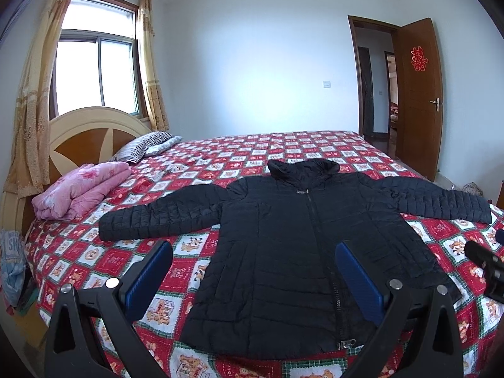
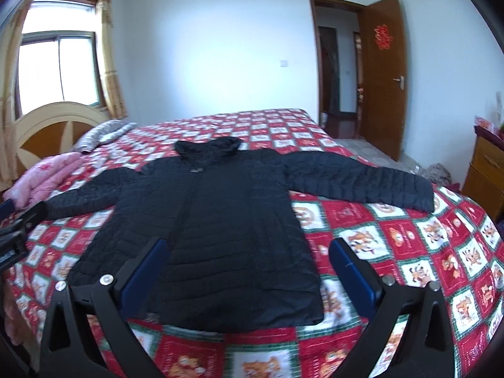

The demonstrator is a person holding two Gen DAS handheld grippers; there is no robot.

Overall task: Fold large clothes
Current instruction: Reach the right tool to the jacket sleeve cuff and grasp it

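Note:
A black quilted jacket (image 1: 283, 236) lies flat and face up on the bed, zipped, with both sleeves spread out sideways; it also shows in the right wrist view (image 2: 220, 220). My left gripper (image 1: 253, 252) is open and empty, held above the jacket's lower left part near the hem. My right gripper (image 2: 247, 250) is open and empty, above the jacket's lower right part. The right gripper shows at the right edge of the left wrist view (image 1: 485, 267). The left gripper shows at the left edge of the right wrist view (image 2: 19, 230).
The bed has a red, white and green patchwork quilt (image 1: 204, 170). A folded pink blanket (image 1: 78, 192) and striped pillows (image 1: 141, 146) lie by the headboard (image 1: 82, 129). An open brown door (image 1: 419, 94) stands at the right. A wooden cabinet (image 2: 485, 173) is beside the bed.

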